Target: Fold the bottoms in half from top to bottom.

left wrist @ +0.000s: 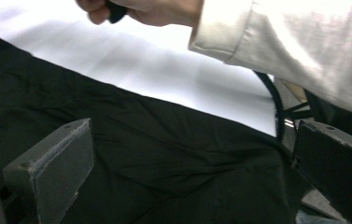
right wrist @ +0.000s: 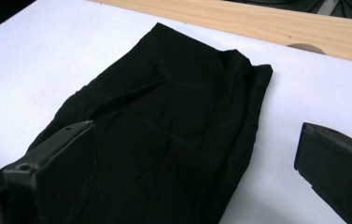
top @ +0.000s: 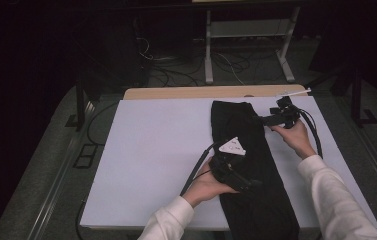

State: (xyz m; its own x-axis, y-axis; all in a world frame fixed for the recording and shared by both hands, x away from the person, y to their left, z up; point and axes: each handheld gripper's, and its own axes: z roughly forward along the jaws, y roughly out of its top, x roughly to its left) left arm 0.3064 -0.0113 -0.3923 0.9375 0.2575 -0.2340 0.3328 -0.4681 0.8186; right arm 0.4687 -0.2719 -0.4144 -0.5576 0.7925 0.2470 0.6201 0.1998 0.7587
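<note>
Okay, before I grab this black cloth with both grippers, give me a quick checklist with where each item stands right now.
1. Left gripper open: ok, jaws apart over the black cloth.
2. Right gripper open: ok, jaws apart at the cloth's far right edge.
3. Cloth between the jaws: cannot tell.
4. Cloth lying flat: not ok, wrinkled, near end hanging over the white table edge.
5. Cables off the cloth: ok.

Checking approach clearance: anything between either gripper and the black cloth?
Nothing visible. The left gripper hangs open right over the cloth near its middle; the right gripper is open at the cloth's far right edge. Only bare white table around it.
</note>
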